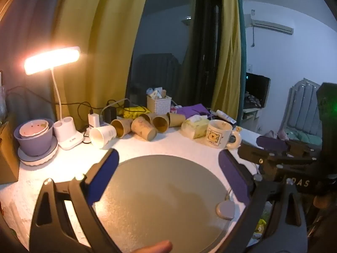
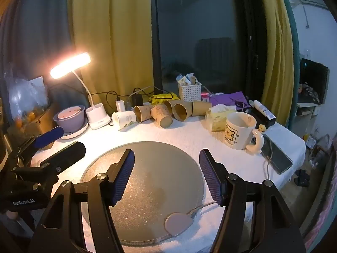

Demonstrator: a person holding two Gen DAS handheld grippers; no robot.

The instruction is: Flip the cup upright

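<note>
Five brown paper cups (image 2: 162, 113) and one white cup (image 2: 123, 119) lie tipped in a row at the table's (image 2: 189, 135) back edge, one mug (image 2: 240, 130) upright beside them, while the left gripper (image 1: 168, 172) and right gripper (image 2: 166, 172) hover level, jaws apart and empty, over one round mat (image 2: 155, 168).
</note>
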